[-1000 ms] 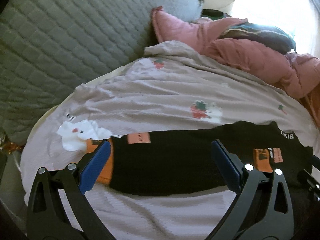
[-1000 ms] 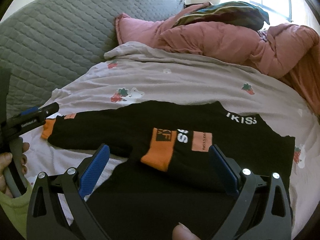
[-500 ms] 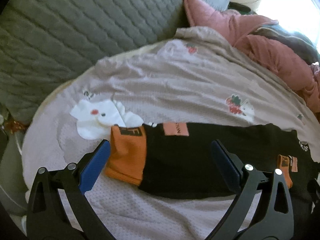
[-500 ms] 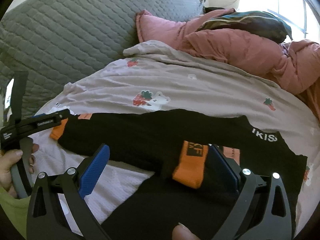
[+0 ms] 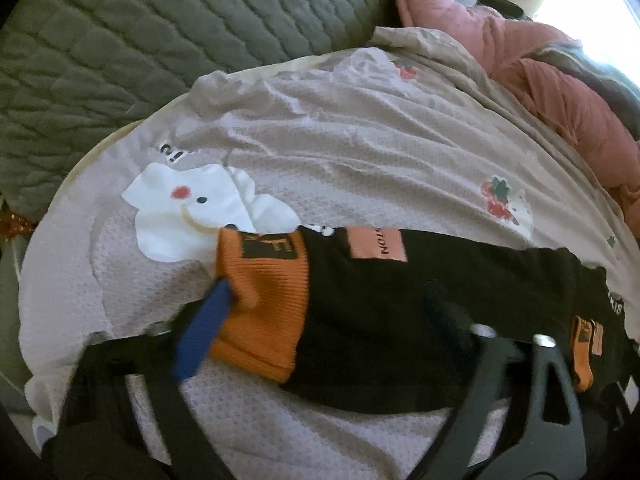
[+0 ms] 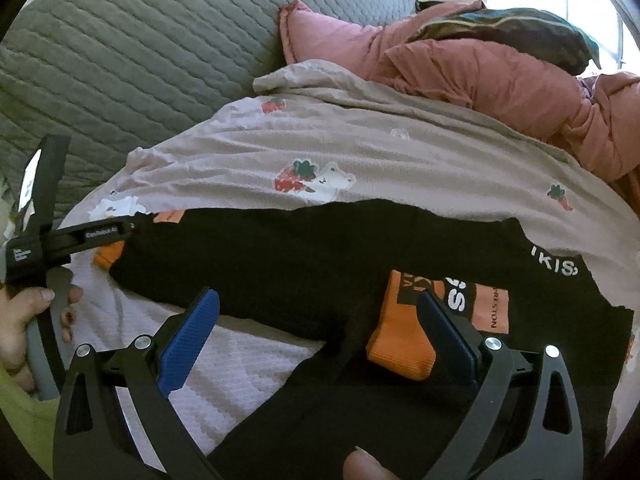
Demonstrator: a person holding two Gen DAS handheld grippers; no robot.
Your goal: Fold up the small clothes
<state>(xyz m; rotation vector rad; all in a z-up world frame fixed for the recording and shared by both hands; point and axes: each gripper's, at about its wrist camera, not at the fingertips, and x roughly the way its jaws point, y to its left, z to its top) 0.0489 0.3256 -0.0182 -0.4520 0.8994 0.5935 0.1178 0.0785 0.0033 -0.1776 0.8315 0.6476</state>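
Note:
A small black top point(image 5: 400, 300) with orange cuffs lies spread across the pinkish bed sheet point(image 5: 360, 152). My left gripper point(image 5: 324, 320) hangs low over its left sleeve, jaws closing. The orange cuff point(image 5: 260, 300) and the sleeve sit between them; the blue pad point(image 5: 204, 332) touches the cuff's edge and the other pad is apart from it. In the right wrist view the black top point(image 6: 300, 264) fills the middle. My right gripper point(image 6: 316, 336) stands open over its lower part, its right finger beside the folded-in orange cuff point(image 6: 400, 336). A hand point(image 6: 20, 320) holds the left gripper point(image 6: 124, 230) at the far left.
A grey quilted cushion point(image 6: 140, 60) rises behind the bed on the left. A pink duvet point(image 6: 480, 76) with a dark patterned cloth point(image 6: 512, 32) on it is heaped at the back right. The sheet bears a white bear print point(image 5: 188, 208) just beyond the left cuff.
My left gripper has sunk toward the left sleeve's orange cuff and its jaws have narrowed around it. My right gripper has shifted so the folded-in orange cuff now lies by its right finger.

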